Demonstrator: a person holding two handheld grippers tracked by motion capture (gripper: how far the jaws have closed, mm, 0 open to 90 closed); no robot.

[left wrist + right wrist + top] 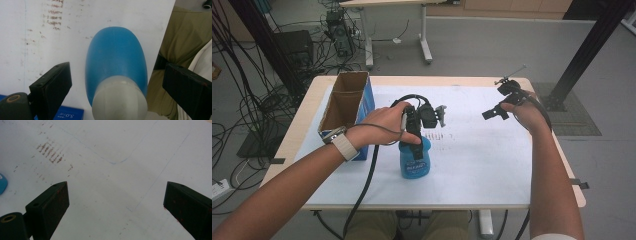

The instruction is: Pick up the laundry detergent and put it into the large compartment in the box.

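At the table's left edge stands an open cardboard box (346, 100) with a blue side. Just right of it, your left gripper (415, 132) hangs directly above the blue bottle (415, 160), which stands upright on the white sheet (477, 165) near the front edge. Its jaws are spread wide on either side of the bottle's white cap (119, 100), apart from it, gripping nothing. Farther right, your right gripper (494, 113) hovers over bare sheet, jaws released and empty.
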